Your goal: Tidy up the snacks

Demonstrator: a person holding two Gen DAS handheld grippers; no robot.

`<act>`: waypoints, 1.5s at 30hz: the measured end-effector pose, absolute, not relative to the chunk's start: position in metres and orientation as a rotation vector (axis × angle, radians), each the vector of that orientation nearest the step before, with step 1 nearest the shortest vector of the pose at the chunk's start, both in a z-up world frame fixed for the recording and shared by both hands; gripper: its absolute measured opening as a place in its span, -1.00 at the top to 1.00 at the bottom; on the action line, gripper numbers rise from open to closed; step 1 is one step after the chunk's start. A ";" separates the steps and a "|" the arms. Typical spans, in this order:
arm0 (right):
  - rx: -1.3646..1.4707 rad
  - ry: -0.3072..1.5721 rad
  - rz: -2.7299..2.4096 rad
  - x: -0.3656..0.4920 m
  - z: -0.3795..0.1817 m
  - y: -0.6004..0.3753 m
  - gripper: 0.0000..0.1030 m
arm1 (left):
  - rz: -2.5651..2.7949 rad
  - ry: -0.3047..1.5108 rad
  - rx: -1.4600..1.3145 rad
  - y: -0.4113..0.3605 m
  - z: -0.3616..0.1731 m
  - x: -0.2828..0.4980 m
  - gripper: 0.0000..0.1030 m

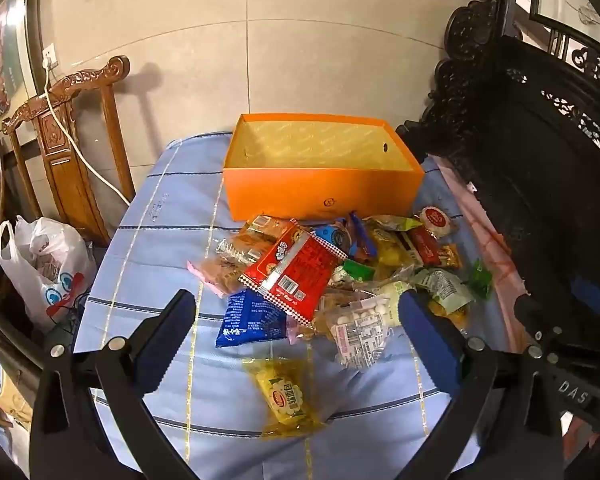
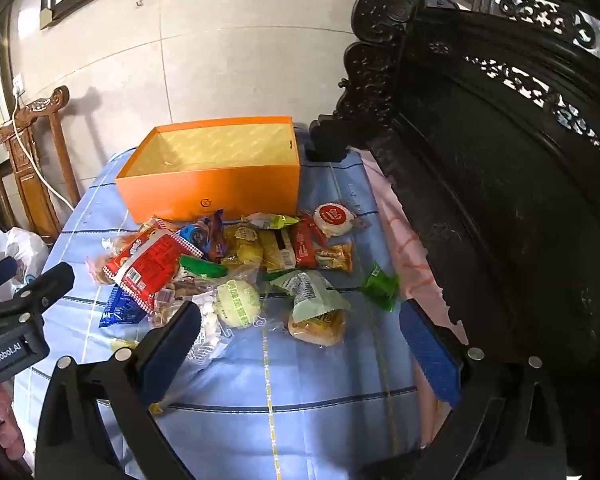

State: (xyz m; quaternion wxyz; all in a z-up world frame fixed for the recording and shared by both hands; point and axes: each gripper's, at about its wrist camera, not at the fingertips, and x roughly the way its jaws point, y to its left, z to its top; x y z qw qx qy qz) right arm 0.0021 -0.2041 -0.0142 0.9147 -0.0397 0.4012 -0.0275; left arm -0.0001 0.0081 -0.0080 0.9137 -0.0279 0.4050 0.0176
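An open orange box [image 1: 324, 190] [image 2: 216, 196] stands empty at the far side of the blue checked cloth [image 1: 160, 240] [image 2: 300, 380]. A pile of snack packets lies in front of it: a red packet [image 1: 296, 268] [image 2: 148, 264], a blue packet [image 1: 252, 316] [image 2: 118, 308], a yellow bread packet [image 1: 286, 396], a clear bag of white candies [image 1: 360, 328], a round red-and-white cake [image 2: 334, 218], a green packet [image 2: 380, 286]. My left gripper [image 1: 296, 300] is open above the pile's near side. My right gripper [image 2: 300, 312] is open over the pile's right part. Both are empty.
A dark carved wooden cabinet [image 2: 500, 160] stands close along the right. A brown carved chair [image 1: 72, 144] with a white cable and a white plastic bag [image 1: 44, 268] are left of the table. A tiled wall is behind.
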 end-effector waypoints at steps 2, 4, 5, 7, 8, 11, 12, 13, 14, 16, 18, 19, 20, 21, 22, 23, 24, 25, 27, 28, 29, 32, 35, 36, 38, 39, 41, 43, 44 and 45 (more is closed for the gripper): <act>-0.069 0.823 -0.061 0.002 -0.013 -0.207 -0.93 | 0.037 0.835 -0.057 0.009 -0.009 0.000 -0.92; -0.069 0.806 -0.081 0.000 -0.011 -0.209 -0.93 | 0.037 0.842 -0.060 0.009 -0.010 0.000 -0.92; -0.072 0.801 -0.088 0.000 -0.010 -0.209 -0.93 | 0.035 0.843 -0.062 0.010 -0.011 0.000 -0.92; -0.064 0.796 -0.089 0.000 -0.009 -0.211 -0.93 | 0.039 0.844 -0.058 0.009 -0.012 0.000 -0.92; -0.057 0.798 -0.087 0.000 -0.009 -0.211 -0.93 | 0.040 0.841 -0.055 0.009 -0.011 0.000 -0.92; -0.047 0.801 -0.084 0.000 -0.009 -0.213 -0.93 | 0.040 0.835 -0.051 0.008 -0.011 -0.002 -0.92; -0.047 0.801 -0.083 0.000 -0.009 -0.213 -0.93 | 0.033 0.835 -0.056 0.008 -0.011 -0.002 -0.92; -0.047 0.801 -0.080 0.000 -0.009 -0.213 -0.93 | 0.028 0.835 -0.063 0.009 -0.011 -0.002 -0.92; -0.047 0.801 -0.077 0.001 -0.010 -0.213 -0.93 | 0.025 0.835 -0.072 0.010 -0.010 -0.002 -0.92; -0.049 0.800 -0.071 0.001 -0.010 -0.212 -0.93 | 0.023 0.836 -0.075 0.011 -0.010 -0.002 -0.92; -0.052 0.802 -0.069 0.001 -0.011 -0.211 -0.93 | 0.032 0.834 -0.070 0.011 -0.010 -0.002 -0.92; -0.054 0.804 -0.066 0.002 -0.012 -0.210 -0.93 | 0.032 0.835 -0.073 0.011 -0.010 -0.001 -0.92; -0.055 0.805 -0.064 0.002 -0.011 -0.209 -0.93 | 0.025 0.842 -0.085 0.012 -0.010 -0.001 -0.92; -0.058 0.806 -0.061 0.002 -0.011 -0.209 -0.93 | 0.018 0.849 -0.097 0.013 -0.011 0.000 -0.92; -0.060 0.807 -0.059 0.003 -0.010 -0.208 -0.93 | 0.015 0.855 -0.108 0.014 -0.012 0.001 -0.92; -0.060 0.807 -0.057 0.003 -0.009 -0.207 -0.93 | 0.014 0.857 -0.118 0.015 -0.013 0.001 -0.92; -0.060 0.805 -0.056 0.003 -0.009 -0.206 -0.93 | 0.013 0.855 -0.121 0.015 -0.012 0.001 -0.92; -0.061 0.804 -0.056 0.003 -0.008 -0.207 -0.93 | 0.014 0.853 -0.119 0.015 -0.012 0.001 -0.92; -0.064 0.801 -0.055 0.003 -0.007 -0.206 -0.93 | 0.015 0.850 -0.115 0.014 -0.011 0.001 -0.92; -0.063 0.800 -0.055 0.003 -0.007 -0.206 -0.93 | 0.012 0.850 -0.116 0.015 -0.010 0.002 -0.92; -0.062 0.800 -0.052 0.003 -0.007 -0.206 -0.93 | 0.011 0.848 -0.116 0.014 -0.010 0.002 -0.92; -0.068 0.800 -0.052 0.003 -0.006 -0.204 -0.93 | 0.006 0.852 -0.109 0.013 -0.010 0.003 -0.92; -0.071 0.803 -0.049 0.004 -0.006 -0.203 -0.93 | 0.005 0.856 -0.101 0.012 -0.011 0.004 -0.92; -0.073 0.804 -0.049 0.005 -0.006 -0.202 -0.93 | 0.005 0.857 -0.099 0.012 -0.011 0.004 -0.92; -0.075 0.805 -0.048 0.005 -0.006 -0.203 -0.93 | 0.006 0.858 -0.097 0.012 -0.011 0.005 -0.92; -0.075 0.805 -0.049 0.005 -0.007 -0.203 -0.93 | 0.007 0.858 -0.098 0.012 -0.012 0.005 -0.92; -0.075 0.805 -0.047 0.005 -0.007 -0.203 -0.93 | 0.011 0.857 -0.091 0.013 -0.012 0.006 -0.92; -0.077 0.805 -0.047 0.006 -0.006 -0.202 -0.93 | 0.014 0.856 -0.080 0.012 -0.012 0.006 -0.92; -0.076 0.805 -0.047 0.007 -0.006 -0.202 -0.93 | 0.016 0.856 -0.078 0.013 -0.012 0.006 -0.92; -0.076 0.805 -0.047 0.007 -0.006 -0.202 -0.93 | 0.017 0.856 -0.077 0.014 -0.012 0.006 -0.92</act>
